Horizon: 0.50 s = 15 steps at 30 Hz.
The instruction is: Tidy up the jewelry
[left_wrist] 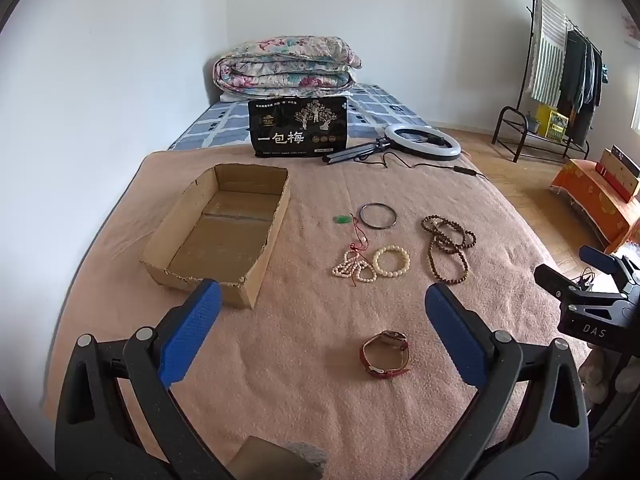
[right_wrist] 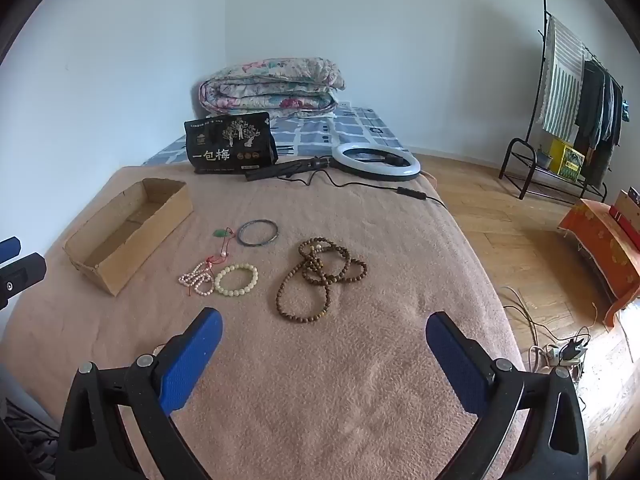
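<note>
Jewelry lies on a pink blanket [left_wrist: 304,400]. A red-strapped watch [left_wrist: 386,354] rests between and just ahead of my open left gripper [left_wrist: 322,300]. Farther off lie a cream bead bracelet [left_wrist: 391,261], a pearl strand with red cord [left_wrist: 352,266], a green pendant [left_wrist: 343,220], a dark bangle [left_wrist: 378,216] and a long brown bead strand [left_wrist: 446,246]. An empty cardboard box [left_wrist: 218,232] sits at the left. My right gripper [right_wrist: 324,328] stands open, nothing in it, with the brown beads [right_wrist: 320,280], cream bracelet [right_wrist: 237,279] and box [right_wrist: 128,232] ahead of it.
At the blanket's far edge stand a black snack bag [left_wrist: 298,128] and a ring light [left_wrist: 422,142] with its cable. A folded floral quilt [left_wrist: 286,66] lies behind. Wooden floor, a clothes rack [right_wrist: 576,120] and an orange-covered stand [right_wrist: 604,240] are to the right.
</note>
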Each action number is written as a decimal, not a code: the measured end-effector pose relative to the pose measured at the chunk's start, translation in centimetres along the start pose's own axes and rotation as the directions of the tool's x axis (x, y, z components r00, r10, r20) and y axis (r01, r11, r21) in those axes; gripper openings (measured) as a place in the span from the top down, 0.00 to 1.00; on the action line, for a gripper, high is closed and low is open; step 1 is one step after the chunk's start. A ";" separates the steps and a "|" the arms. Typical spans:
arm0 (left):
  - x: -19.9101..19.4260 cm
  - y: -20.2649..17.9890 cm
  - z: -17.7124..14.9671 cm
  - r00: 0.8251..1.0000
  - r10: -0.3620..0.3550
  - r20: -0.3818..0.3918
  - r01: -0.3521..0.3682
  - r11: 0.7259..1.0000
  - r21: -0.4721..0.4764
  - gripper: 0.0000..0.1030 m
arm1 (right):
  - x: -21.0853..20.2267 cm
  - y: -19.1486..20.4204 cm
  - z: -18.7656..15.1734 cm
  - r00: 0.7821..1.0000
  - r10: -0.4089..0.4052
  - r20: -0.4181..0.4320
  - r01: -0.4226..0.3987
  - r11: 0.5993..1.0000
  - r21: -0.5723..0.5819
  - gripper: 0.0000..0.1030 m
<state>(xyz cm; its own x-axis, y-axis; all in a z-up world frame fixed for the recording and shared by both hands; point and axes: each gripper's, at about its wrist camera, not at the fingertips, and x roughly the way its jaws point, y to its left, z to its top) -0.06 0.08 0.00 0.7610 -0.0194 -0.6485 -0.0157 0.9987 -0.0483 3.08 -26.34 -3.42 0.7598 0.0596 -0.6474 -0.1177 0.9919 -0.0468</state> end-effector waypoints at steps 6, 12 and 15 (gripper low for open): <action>-0.2 0.1 0.1 1.000 0.015 0.019 -0.015 1.000 0.004 0.00 | 0.4 -0.5 -0.3 1.000 0.002 0.000 -0.002 1.000 0.025 0.00; -1.6 -0.4 0.7 0.998 0.031 0.054 -0.032 0.999 0.008 0.00 | 0.2 -0.3 0.0 1.000 -0.004 -0.014 0.004 1.000 0.009 0.00; -1.6 -0.4 0.9 0.999 0.027 0.047 -0.027 1.000 0.008 0.00 | 0.5 -0.1 -0.3 1.000 -0.011 -0.015 0.011 1.000 0.006 0.00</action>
<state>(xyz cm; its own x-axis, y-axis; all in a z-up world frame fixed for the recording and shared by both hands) -0.66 -0.29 1.78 0.7900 0.0096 -0.6130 -0.0314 0.9992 -0.0248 3.25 -26.41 -3.95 0.7514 0.0475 -0.6582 -0.1059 0.9932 -0.0493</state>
